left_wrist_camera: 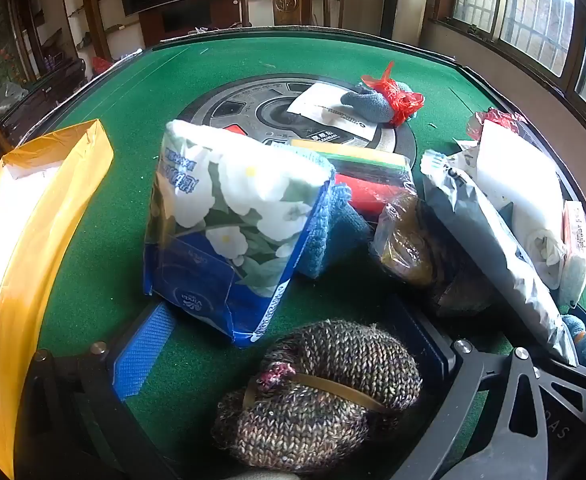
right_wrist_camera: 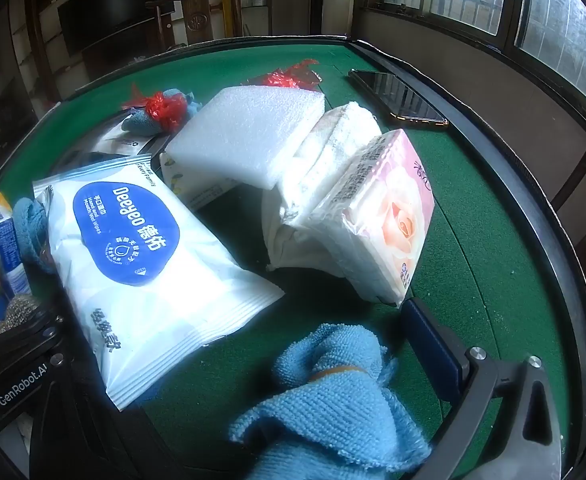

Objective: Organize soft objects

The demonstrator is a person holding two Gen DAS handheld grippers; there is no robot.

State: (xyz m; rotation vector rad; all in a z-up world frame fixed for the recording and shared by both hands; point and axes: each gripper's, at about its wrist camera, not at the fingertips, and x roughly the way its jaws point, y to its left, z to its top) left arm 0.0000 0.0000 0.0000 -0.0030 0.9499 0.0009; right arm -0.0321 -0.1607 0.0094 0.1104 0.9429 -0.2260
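Left wrist view, left to right: yellow open-topped box with white lining at the left edge of the green felt tabletop; blue-and-white flowered tissue pack standing tilted near centre; blue knitted cloth behind it; striped sponge pack beyond; brown item in clear wrap; grey-and-white wet-wipes pouch leaning at right.

Risks: the brown-grey knitted bundle bound with a rubber band is rounded and springy; a close off its middle could squeeze it out sideways; the tilted tissue pack stands just beside it and could topple if nudged; the right side is crowded, so a lift could drag a neighbour along.

Left gripper: jaws spread fully; the knitted bundle lies between them on the tabletop, near the camera; whether the blue pads touch it cannot be told; nothing pinched.

Right wrist view, left to right: white wet-wipes pouch with blue oval label; white foam block resting on folded white cloths; pink rose-printed tissue pack; dark phone far right.

Right gripper: jaws spread wide; light blue microfibre cloth bound with a band sits between them, not clamped; loose corners could snag.
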